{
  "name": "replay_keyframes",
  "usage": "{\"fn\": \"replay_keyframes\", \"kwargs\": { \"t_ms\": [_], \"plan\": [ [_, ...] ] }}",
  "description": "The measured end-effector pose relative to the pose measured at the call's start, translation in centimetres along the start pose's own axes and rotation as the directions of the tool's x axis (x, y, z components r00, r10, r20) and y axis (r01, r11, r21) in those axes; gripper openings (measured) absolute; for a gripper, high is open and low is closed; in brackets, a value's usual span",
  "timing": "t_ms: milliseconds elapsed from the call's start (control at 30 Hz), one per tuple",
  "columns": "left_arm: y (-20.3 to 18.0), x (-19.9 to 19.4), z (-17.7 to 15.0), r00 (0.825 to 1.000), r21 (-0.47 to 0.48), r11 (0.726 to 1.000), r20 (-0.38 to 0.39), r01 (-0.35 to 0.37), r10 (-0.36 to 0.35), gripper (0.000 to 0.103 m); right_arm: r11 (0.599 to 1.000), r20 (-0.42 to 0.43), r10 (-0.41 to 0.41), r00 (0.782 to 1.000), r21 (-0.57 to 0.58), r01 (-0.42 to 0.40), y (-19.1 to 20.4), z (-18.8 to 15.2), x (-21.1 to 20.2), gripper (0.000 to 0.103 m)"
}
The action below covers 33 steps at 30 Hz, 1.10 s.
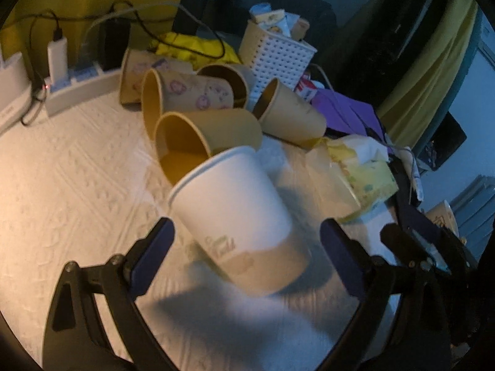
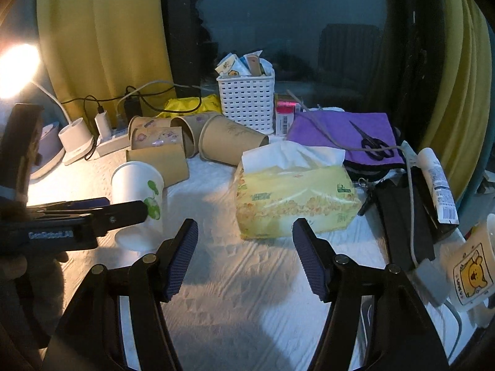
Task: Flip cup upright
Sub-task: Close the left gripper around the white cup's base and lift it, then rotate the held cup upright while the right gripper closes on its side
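Observation:
A white paper cup (image 1: 238,216) with a green leaf print stands on the white tablecloth, blurred and tilted in the left wrist view. My left gripper (image 1: 247,247) is open, its blue pads on either side of the cup with gaps. In the right wrist view the same cup (image 2: 137,191) stands mouth up, with the left gripper's fingers (image 2: 123,211) around its lower half. My right gripper (image 2: 246,256) is open and empty, over bare cloth in front of a tissue pack.
Several brown paper cups (image 1: 198,114) lie on their sides behind the white cup. A yellow tissue pack (image 2: 294,198), a white basket (image 2: 247,102), a purple cloth with scissors (image 2: 374,145), a power strip with chargers (image 2: 108,136) and a tube (image 2: 439,185) crowd the back and right.

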<state>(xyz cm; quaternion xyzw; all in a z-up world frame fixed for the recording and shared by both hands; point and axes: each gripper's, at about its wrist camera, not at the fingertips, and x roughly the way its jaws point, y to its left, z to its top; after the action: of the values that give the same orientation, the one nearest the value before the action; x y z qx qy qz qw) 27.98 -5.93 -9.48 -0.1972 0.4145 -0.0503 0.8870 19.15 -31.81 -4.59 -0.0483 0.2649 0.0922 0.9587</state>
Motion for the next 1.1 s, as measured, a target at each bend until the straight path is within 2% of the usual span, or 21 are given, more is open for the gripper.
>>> {"fn": "replay_keyframes", "kwargs": {
  "t_ms": [67, 100, 200, 400, 767, 967, 1100],
  "plan": [
    [0.1, 0.7, 0.0, 1.0, -0.005, 1.0, -0.02, 0.014, -0.014, 0.094, 1.0, -0.003, 0.002, 1.0, 0.004, -0.002, -0.1, 0.1, 0.3, 0.067],
    [0.2, 1.0, 0.0, 0.999, -0.003, 1.0, -0.031, 0.019, -0.019, 0.084, 1.0, -0.006, 0.003, 1.0, 0.005, -0.003, -0.1, 0.1, 0.4, 0.067],
    [0.5, 1.7, 0.0, 0.997, -0.016, 0.998, -0.058, 0.056, -0.057, 0.075, 1.0, -0.016, 0.004, 1.0, 0.006, -0.004, 0.0, 0.0, 0.5, 0.067],
    [0.3, 0.3, -0.7, 0.996, 0.021, 0.997, -0.047, 0.074, -0.073, 0.066, 1.0, -0.01, -0.006, 1.0, -0.005, 0.005, 1.0, 0.0, -0.6, 0.067],
    [1.8, -6.1, -4.4, 0.997, 0.096, 0.992, -0.001, 0.081, -0.081, 0.064, 0.999, 0.004, 0.041, 0.999, -0.012, -0.041, 5.0, -0.5, -4.2, 0.067],
    [2.6, -9.9, -6.9, 0.996, 0.178, 0.982, 0.057, 0.055, -0.066, 0.064, 0.992, -0.005, 0.127, 0.992, 0.002, -0.127, 8.0, -0.9, -5.8, 0.067],
    [3.5, -12.2, -8.5, 0.994, 0.233, 0.972, 0.101, 0.014, -0.039, 0.064, 0.974, -0.011, 0.225, 0.974, 0.02, -0.225, 10.1, -1.1, -6.8, 0.067]
  ]
}}
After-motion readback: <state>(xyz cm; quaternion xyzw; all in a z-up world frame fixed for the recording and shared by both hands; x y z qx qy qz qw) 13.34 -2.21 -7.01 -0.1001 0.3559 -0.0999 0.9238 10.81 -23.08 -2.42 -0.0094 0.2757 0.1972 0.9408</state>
